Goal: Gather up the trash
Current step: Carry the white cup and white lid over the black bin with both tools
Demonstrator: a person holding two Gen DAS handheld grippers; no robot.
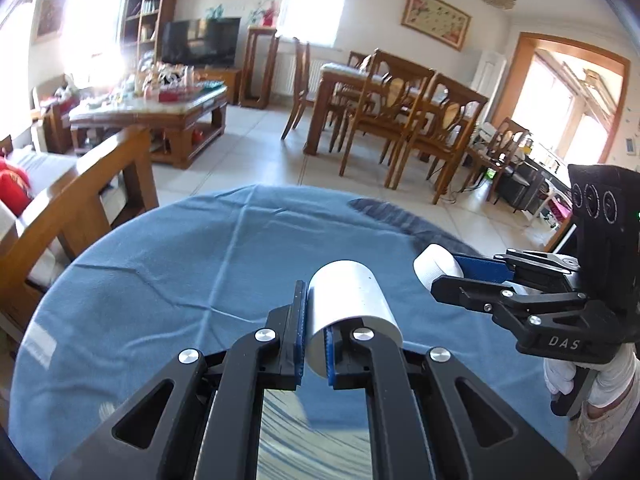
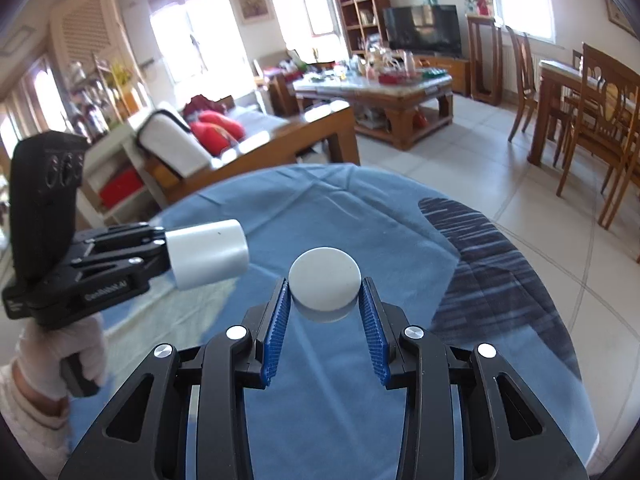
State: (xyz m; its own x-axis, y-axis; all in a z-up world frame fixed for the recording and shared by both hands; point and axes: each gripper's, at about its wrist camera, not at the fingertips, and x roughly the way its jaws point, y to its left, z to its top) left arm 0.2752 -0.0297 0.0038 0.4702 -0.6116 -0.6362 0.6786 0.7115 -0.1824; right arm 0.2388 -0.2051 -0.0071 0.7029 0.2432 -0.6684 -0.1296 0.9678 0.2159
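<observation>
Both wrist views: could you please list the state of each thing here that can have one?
Left gripper: shut on the rim of the left cup.
Left cup: lifted, lying sideways, mouth toward the camera.
Right gripper: shut on the right cup.
Right cup: held by its sides, base facing away from the camera.
Blue cloth: spread flat, creased.
TV: off.

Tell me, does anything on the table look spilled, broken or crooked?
Nothing spilled or broken. Each tool holds a white paper cup. Only the blue tablecloth looks untidy: it is creased, and a dark striped cloth shows at one side.
</observation>
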